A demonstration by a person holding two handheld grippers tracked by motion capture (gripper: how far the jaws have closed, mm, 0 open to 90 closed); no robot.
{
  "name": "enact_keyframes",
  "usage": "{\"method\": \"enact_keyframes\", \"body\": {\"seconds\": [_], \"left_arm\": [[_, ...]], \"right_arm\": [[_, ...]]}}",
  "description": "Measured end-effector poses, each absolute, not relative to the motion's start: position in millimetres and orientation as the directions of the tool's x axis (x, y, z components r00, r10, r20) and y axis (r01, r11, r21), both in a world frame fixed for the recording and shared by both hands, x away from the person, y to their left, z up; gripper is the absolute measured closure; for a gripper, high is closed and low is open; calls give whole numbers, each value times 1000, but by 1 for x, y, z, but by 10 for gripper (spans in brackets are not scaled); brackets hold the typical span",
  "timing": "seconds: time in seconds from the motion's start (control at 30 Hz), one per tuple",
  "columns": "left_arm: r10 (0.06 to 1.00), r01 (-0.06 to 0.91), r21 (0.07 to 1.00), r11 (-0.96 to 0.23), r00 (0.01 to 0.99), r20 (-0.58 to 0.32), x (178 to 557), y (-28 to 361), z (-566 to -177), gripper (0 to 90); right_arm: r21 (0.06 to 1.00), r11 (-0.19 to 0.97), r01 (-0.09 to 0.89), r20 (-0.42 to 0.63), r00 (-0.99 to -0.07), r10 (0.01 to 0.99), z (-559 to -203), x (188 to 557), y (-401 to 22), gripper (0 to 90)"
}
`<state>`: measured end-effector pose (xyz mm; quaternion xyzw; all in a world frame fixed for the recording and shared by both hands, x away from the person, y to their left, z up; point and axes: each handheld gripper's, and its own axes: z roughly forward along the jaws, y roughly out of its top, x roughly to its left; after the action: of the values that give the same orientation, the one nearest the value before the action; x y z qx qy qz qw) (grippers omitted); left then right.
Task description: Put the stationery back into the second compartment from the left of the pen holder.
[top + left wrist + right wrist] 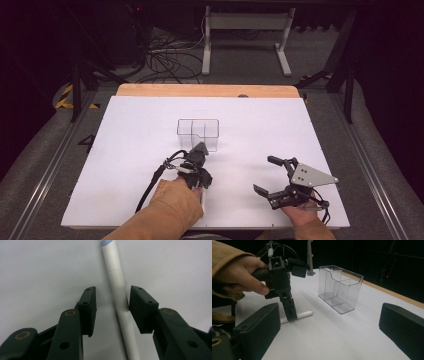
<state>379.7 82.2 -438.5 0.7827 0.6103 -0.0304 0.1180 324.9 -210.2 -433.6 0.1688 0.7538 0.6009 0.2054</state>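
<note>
A white pen (117,285) with a bluish tip lies flat on the white table. My left gripper (113,293) points down over it, one jaw on each side of its barrel. The right pad (140,307) is at the barrel or touching it; the left pad (87,307) stands clear, so the jaws are open. The right gripper view shows this gripper (289,312) held by a hand in a tan sleeve, with the pen (305,313) sticking out behind its jaw. My right gripper (263,175) rests wide open at the front right, nothing between its pads (259,325).
A clear plastic organiser (198,131) with three compartments stands upright just beyond the left gripper, also in the right gripper view (340,287). The white table top (125,145) ends in a wooden strip (207,90) at the back. Cables and a desk frame lie on the floor beyond.
</note>
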Motion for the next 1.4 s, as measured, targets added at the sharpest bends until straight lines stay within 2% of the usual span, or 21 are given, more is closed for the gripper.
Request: {"method": "enact_keyframes", "body": {"seconds": [0.17, 0.4, 1.1, 1.4], "left_arm": [[953, 967, 147, -208, 234, -191, 381, 84, -439, 628], [960, 974, 146, -171, 198, -197, 382, 91, -439, 776], [959, 969, 172, -175, 208, -194, 382, 93, -435, 785], [946, 928, 310, -205, 269, -179, 371, 97, -414, 787]], "right_arm": [[975, 224, 6, -109, -860, 498, -434, 325, -210, 42], [974, 225, 5, -109, -863, 493, -434, 325, -209, 41], [973, 232, 7, -111, -865, 490, -436, 326, -209, 41], [970, 241, 10, -113, -865, 489, -437, 327, -208, 41]]}}
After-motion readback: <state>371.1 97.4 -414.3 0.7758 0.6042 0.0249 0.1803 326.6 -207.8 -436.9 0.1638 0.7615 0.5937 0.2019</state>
